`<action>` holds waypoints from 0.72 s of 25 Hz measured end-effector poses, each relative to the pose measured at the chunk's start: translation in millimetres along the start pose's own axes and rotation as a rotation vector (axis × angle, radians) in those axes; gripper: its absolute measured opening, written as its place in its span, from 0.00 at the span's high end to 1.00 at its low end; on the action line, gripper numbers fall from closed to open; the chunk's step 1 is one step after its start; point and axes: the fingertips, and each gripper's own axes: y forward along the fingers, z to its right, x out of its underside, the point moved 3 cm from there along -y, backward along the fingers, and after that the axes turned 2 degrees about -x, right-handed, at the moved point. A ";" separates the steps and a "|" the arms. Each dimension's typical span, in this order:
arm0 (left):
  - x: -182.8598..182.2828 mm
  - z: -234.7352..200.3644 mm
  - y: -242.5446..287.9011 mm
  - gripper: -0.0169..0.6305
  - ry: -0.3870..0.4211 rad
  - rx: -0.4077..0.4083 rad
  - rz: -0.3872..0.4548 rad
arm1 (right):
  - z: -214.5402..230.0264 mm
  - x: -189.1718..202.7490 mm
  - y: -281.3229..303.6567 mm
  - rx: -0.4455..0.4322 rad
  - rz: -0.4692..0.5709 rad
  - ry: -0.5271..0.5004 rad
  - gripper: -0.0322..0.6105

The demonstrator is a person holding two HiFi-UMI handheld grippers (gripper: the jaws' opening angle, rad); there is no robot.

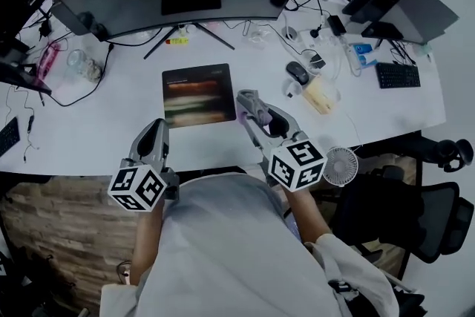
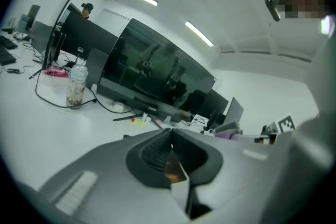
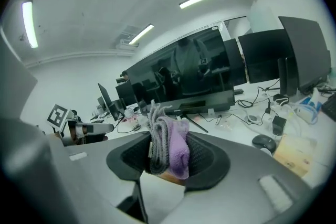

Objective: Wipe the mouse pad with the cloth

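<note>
Right gripper (image 3: 167,136) jaws clamping cloth (image 3: 176,152), left gripper (image 2: 171,132) jaws together, brownish contents in bottle (image 2: 76,86)

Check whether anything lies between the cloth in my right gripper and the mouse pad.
Nothing visible does. The mouse pad lies bare just left of the right gripper, which holds the cloth; the mouse sits farther right.

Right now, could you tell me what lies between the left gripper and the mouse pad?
Only bare desk, in the head view, between left gripper and mouse pad.
</note>
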 end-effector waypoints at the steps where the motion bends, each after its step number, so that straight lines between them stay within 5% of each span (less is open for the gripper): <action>1: -1.8 3.3 -1.4 0.97 0.011 0.002 0.005 | -2.5 -1.9 -3.5 0.001 0.002 -0.020 0.68; 9: -6.3 24.8 -19.5 0.97 0.088 -0.004 0.013 | -21.5 -4.7 -12.8 -0.016 0.004 -0.077 0.69; 14: -14.3 38.0 -31.5 0.97 0.056 0.059 0.043 | -21.8 -6.7 -17.8 0.053 -0.007 -0.202 0.69; 18: -14.2 47.2 -38.2 0.97 0.081 0.050 0.062 | -26.1 -3.2 -22.6 0.044 -0.006 -0.185 0.69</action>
